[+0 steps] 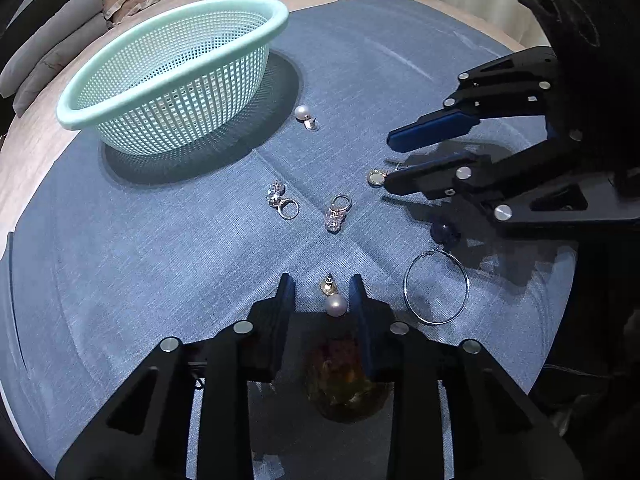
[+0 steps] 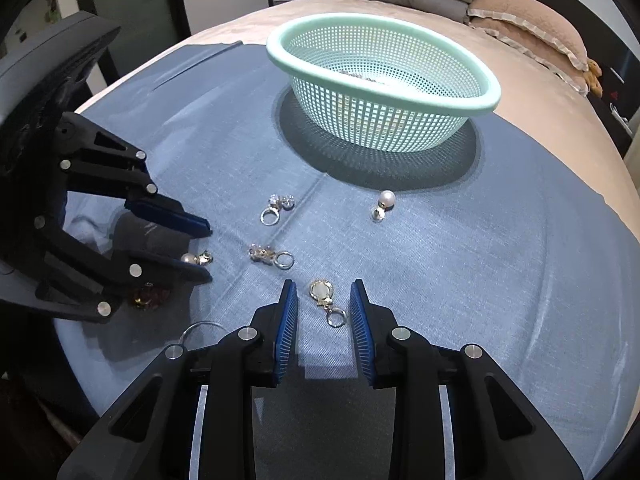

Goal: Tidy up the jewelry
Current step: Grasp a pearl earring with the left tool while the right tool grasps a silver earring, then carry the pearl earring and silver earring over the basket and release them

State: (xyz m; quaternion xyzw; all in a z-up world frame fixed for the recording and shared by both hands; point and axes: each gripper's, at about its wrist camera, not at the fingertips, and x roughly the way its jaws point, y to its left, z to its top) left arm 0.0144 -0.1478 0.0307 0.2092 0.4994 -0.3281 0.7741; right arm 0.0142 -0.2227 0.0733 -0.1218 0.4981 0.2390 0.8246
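A mint mesh basket [image 1: 80, 116] [image 2: 486, 80] stands on a blue cloth [image 1: 120, 260] [image 2: 480, 280]. My left gripper [image 1: 322, 282] [image 2: 210, 250] is open, with a pearl earring [image 1: 335, 304] [image 2: 196, 258] lying between its fingers. My right gripper [image 2: 324, 284] [image 1: 386, 162] is open, with a gold disc earring [image 2: 322, 294] [image 1: 376, 177] between its fingers. Two crystal rings [image 1: 282, 198] [image 1: 338, 212] [image 2: 276, 206] [image 2: 270, 256], a second pearl earring [image 1: 305, 116] [image 2: 384, 202] and a large hoop [image 1: 436, 286] lie loose on the cloth.
An amber bead [image 1: 346, 384] [image 2: 146, 296] lies under my left gripper. A dark blue bead [image 1: 444, 232] lies by the hoop. Some jewelry shows inside the basket [image 2: 360, 76]. Pillows and folded blankets [image 2: 520, 12] lie on the bed behind.
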